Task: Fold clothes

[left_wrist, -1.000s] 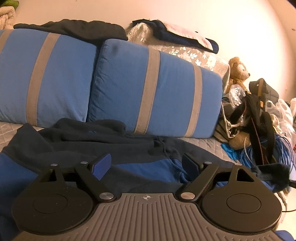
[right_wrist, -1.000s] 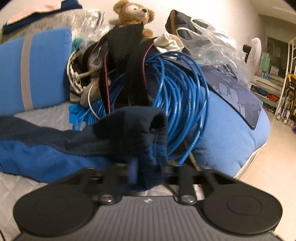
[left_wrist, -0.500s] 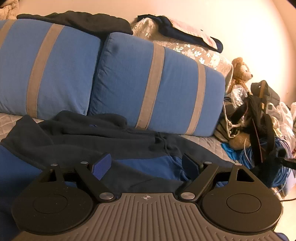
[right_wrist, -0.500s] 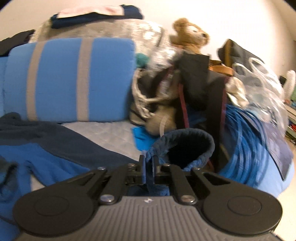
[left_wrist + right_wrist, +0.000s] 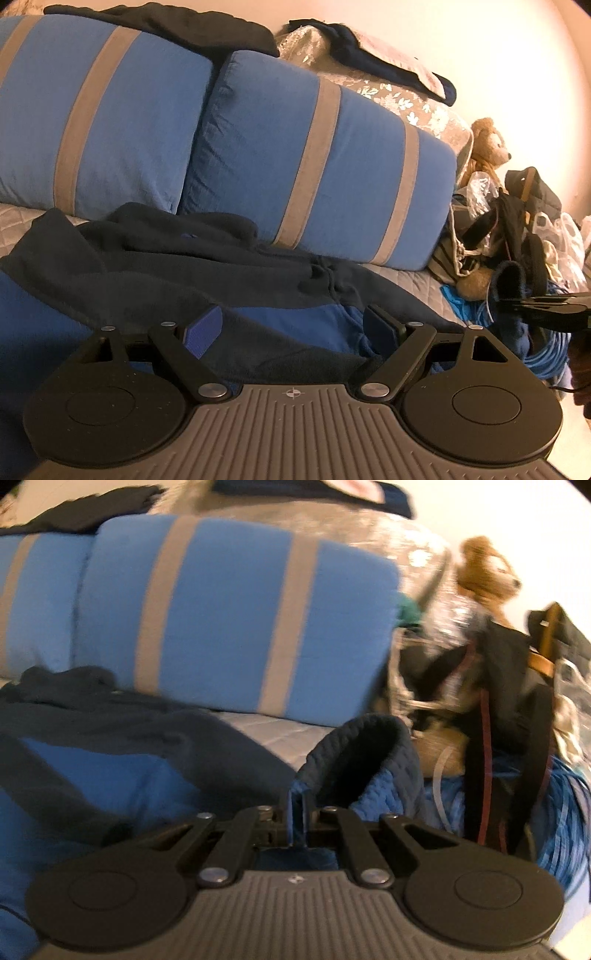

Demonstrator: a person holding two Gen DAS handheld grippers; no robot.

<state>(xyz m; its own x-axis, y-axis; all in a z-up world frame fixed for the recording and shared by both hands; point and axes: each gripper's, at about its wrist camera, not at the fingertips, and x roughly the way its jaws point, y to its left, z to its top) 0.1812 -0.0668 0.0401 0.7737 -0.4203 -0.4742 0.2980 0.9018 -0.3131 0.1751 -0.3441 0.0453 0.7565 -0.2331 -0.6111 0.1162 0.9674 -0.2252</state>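
Carried leftward since a second ago, the right gripper (image 5: 296,814) now faces the blue cushion with grey stripes (image 5: 236,609), its jaws clenched on the dark ribbed cuff (image 5: 354,764) of the navy and blue fleece garment (image 5: 177,273). That garment sprawls over the quilted sofa seat (image 5: 417,280). The left gripper (image 5: 295,325) hovers released above it.

Striped cushions (image 5: 317,166), teddy bear (image 5: 485,142), cable coil (image 5: 565,812)

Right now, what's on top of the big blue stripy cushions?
A black garment lies across the tops of the striped cushions. Behind them a flowery silver bundle carries dark blue and pink folded cloth. What lies under that bundle is hidden.
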